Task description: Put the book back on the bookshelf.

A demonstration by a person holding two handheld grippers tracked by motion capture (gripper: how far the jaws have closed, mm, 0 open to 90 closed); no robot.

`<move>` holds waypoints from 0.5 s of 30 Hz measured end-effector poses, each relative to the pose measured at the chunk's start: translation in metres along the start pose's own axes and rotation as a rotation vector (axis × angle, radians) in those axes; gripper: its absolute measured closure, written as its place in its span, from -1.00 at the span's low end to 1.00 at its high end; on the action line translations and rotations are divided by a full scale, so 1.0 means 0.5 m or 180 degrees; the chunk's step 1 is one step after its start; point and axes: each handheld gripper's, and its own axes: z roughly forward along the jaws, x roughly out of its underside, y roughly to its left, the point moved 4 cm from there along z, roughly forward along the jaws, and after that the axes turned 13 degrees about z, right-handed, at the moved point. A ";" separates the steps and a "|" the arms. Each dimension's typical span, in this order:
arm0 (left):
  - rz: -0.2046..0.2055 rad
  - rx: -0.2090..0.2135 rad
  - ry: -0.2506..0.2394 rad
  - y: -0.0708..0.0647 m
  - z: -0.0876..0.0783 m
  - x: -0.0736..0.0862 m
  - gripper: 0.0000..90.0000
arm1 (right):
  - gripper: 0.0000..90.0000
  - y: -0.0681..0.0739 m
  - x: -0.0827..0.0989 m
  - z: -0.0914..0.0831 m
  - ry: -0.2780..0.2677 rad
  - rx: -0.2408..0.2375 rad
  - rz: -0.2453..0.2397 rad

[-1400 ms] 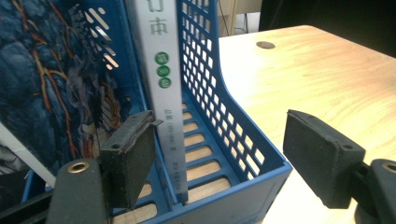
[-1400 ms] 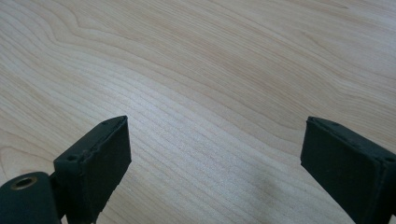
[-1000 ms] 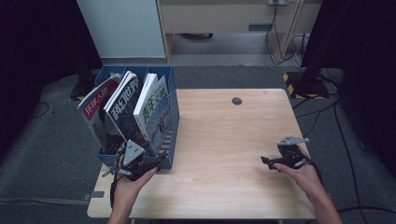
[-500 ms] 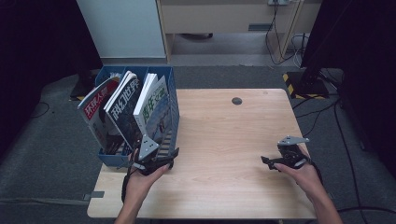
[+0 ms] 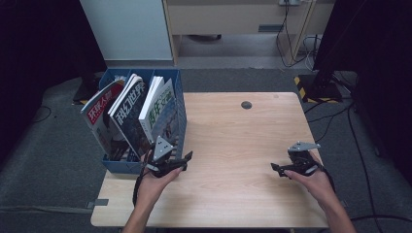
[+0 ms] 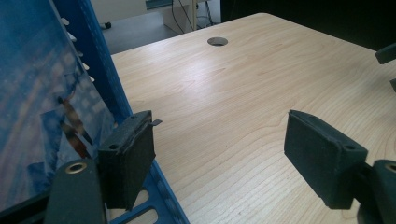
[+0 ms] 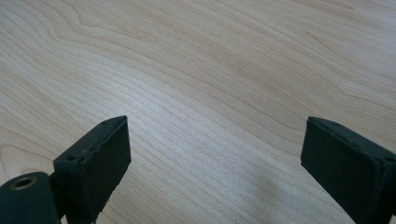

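1. The left tool (image 5: 180, 160) sits low over the desk (image 5: 233, 141), its jaws spread wide with nothing but wood grain between them.
2. Just beside that tool's left jaw stands the blue file box (image 5: 180, 104); in the left gripper view, the pad (image 6: 128, 154) sits right at the box's blue wall (image 6: 100, 70), though contact I cannot confirm.
3. Inside the box, beyond the left tool, three magazines (image 5: 127, 114) lean upright, covers facing out.
4. The right tool (image 5: 278, 170) hangs well apart from the box, near the desk's right edge, in the person's right hand (image 5: 313, 179).
5. Its jaws are released too: both pads (image 7: 95, 158) stand far apart over bare desk.
6. A small dark round cap (image 5: 247, 104) lies on the desk far ahead, between the two tools.
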 end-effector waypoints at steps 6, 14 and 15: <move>0.0006 0.0021 0.0001 -0.002 0.008 -0.005 -0.46 | -0.81 0.002 0.000 0.001 -0.0002 -0.0001 0.0018; 0.0005 0.0080 0.0003 -0.010 0.019 -0.012 -0.50 | -0.81 0.002 0.000 0.001 0.0019 -0.0005 0.0000; 0.0004 0.0082 -0.0002 -0.011 0.021 -0.014 -0.51 | -0.81 0.002 0.000 0.001 0.0020 -0.0006 -0.0003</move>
